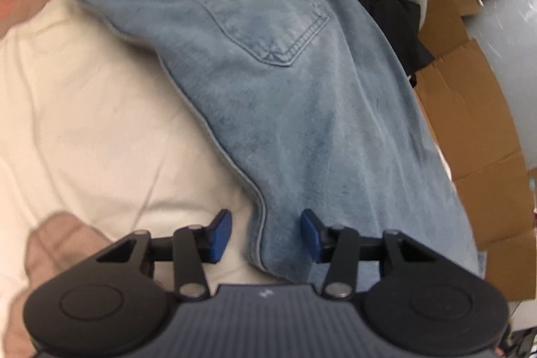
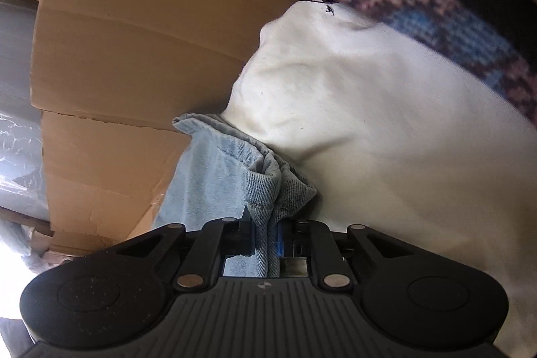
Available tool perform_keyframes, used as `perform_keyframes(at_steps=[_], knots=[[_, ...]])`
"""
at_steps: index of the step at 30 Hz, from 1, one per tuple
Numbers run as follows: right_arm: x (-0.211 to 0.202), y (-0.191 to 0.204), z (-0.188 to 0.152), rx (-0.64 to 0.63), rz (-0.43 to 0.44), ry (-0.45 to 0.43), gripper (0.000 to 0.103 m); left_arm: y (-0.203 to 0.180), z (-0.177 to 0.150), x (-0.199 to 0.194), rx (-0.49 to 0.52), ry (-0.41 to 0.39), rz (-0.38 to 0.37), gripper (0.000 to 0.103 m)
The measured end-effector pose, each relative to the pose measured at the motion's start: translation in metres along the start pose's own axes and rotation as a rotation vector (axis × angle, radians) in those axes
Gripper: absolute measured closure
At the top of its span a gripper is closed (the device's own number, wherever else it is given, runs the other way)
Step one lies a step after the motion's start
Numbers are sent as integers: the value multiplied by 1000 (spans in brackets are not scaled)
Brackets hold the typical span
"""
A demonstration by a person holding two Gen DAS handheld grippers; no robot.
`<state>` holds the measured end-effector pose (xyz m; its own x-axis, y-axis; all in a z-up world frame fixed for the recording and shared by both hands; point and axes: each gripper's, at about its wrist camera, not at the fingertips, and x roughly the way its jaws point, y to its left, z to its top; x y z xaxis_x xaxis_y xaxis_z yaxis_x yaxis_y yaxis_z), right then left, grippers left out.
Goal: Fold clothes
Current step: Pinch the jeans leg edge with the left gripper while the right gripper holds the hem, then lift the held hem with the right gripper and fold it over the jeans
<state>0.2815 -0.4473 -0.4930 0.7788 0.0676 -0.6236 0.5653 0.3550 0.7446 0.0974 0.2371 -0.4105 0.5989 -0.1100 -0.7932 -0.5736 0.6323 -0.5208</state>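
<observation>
Jeans [image 1: 285, 96] lie unfolded ahead; your right gripper [image 2: 265, 237] pinches a bunched edge, left gripper [image 1: 265, 232] straddles the seam, not clamped.

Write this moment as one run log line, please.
left gripper: open over jeans edge | right gripper: shut on jeans hem | surface: white cloth

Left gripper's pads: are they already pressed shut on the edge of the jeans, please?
No, the left gripper stands open, its blue pads apart on either side of the jeans edge.
</observation>
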Motion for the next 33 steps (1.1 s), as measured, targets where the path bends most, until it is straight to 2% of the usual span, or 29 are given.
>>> perform_keyframes(at_steps=[1,5,11,16,21,26,29,31,33], knots=[[3,1,0,-4,-1,-1,90,-1,-2,2,-5,-4,-4,55],[11,10,1,-28,-16,7,94,-6,-2,7,2,13,2,81],[4,30,1,-55,-18,-14,97,-16,9,1,-28,53,9,85],[-10,54,0,-80,-9,-21,97,-25,15,-14,-6,81,14,86],[-31,72,-6,-78,-4,-35,97,-35,25,-24,10,102,27,87],[-60,72,-2,-83,-41,-33,97,-38,36,-29,20,137,46,87],[-88,71,-15,-93,-59,-23,97,-40,45,-29,31,164,60,87],[-146,44,-7,-105,-68,-22,97,-41,48,-29,42,183,71,87],[-170,36,-9,-103,-80,-20,97,-41,48,-30,49,199,80,87]])
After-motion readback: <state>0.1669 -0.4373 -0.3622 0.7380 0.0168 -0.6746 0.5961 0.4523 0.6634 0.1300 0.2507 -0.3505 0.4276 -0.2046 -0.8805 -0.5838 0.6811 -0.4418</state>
